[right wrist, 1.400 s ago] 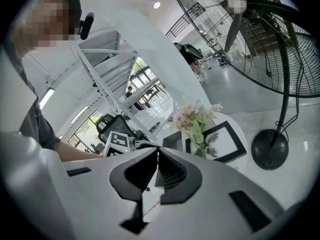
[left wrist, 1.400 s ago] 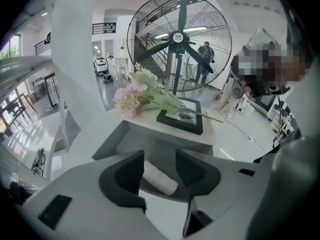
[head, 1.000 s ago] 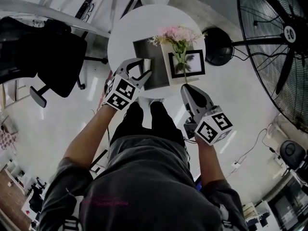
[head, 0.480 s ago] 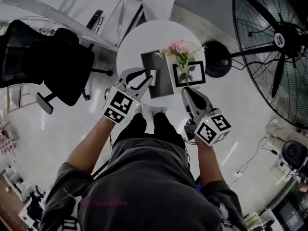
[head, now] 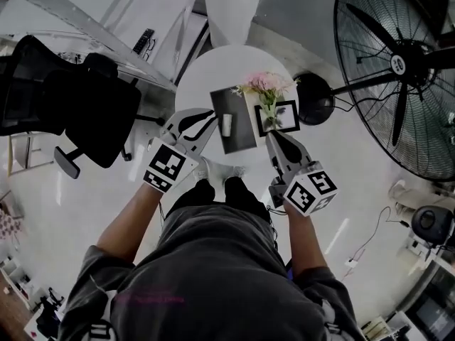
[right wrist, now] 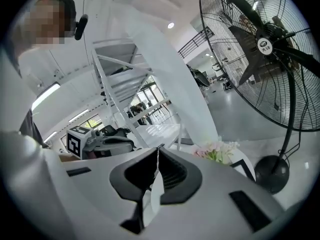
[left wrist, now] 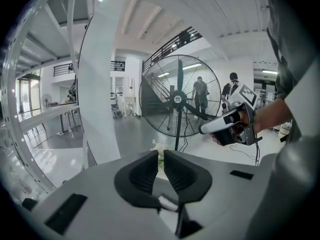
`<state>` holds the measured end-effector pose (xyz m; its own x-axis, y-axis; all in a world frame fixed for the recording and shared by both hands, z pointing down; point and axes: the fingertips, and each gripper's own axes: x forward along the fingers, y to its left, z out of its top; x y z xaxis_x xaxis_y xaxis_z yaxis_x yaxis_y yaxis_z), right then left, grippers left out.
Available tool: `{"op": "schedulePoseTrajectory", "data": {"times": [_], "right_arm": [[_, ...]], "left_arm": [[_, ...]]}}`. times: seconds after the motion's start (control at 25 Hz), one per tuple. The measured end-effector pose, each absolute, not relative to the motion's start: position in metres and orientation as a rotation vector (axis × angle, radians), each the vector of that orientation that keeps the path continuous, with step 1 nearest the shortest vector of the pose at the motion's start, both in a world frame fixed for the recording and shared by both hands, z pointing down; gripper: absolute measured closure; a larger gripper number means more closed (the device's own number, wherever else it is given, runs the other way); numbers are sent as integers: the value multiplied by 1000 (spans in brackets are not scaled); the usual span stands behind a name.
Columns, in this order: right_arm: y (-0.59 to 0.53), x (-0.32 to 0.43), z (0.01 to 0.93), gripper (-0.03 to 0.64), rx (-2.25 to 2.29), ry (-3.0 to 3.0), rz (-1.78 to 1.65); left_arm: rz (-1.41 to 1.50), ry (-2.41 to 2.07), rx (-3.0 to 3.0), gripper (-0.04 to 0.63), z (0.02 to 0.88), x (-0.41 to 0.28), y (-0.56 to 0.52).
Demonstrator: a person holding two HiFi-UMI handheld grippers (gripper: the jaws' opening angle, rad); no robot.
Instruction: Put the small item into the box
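The small white item point(head: 226, 125) lies in the dark box point(head: 240, 139) on the round white table point(head: 213, 69). My left gripper point(head: 207, 119) hangs above the table's near left edge, clear of the item. Its jaws have just been closing to a narrow gap with nothing between them, as the left gripper view shows point(left wrist: 160, 153). My right gripper point(head: 274, 135) hovers at the table's near right, by the picture frame point(head: 279, 117). Its jaws point(right wrist: 158, 149) are shut and empty. Each gripper shows in the other's view: the right gripper point(left wrist: 227, 126) and the left gripper point(right wrist: 107, 141).
Pink flowers point(head: 266, 87) stand between the box and the frame. A big floor fan point(head: 398, 69) with a black base point(head: 313, 98) stands to the right. A black office chair point(head: 78, 98) is at the left. Beyond the table rises a white column point(head: 231, 6).
Both grippers have risen away from the table. The left jaws went from wide open over the box to nearly together, leaving the white item lying in the box.
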<state>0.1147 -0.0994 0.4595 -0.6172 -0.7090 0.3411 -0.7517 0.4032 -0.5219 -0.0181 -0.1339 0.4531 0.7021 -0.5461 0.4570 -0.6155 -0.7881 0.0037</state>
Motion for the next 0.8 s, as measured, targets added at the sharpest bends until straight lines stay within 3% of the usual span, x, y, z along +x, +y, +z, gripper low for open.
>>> {"op": "schedulePoseTrajectory", "data": {"times": [0.8], "right_arm": [[-91,76,408,594,1394,-2626,827]], "left_arm": [[536,-928,2847,577,393,-55,-113]]}}
